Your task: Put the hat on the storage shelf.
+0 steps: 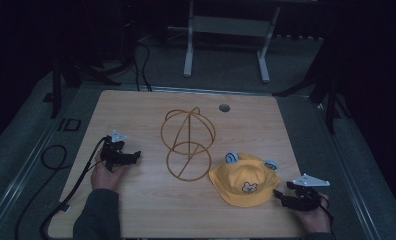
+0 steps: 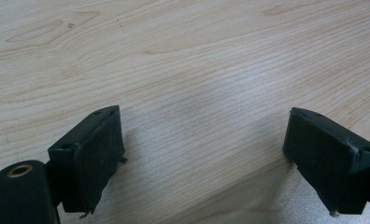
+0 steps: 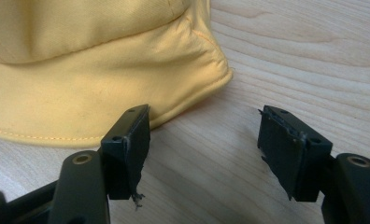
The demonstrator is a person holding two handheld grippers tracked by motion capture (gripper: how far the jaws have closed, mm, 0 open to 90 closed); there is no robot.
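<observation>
Yellow fabric bucket hat [image 3: 94, 60] lies flat on the wooden bench [image 1: 136, 200], its brim just ahead of the right hand-held gripper [image 3: 204, 140], whose jaws stand wide and empty; grasping and placement on the gold wire stand [image 1: 187, 142] remain. Left hand-held gripper [image 2: 204, 158] rests wide, empty.

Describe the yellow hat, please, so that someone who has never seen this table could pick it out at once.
On the wooden table, look at the near right part, just ahead of the right gripper. The yellow hat lies there beside the wire stand. It is the one soft fabric thing, with small blue ears and a cartoon face.
</observation>
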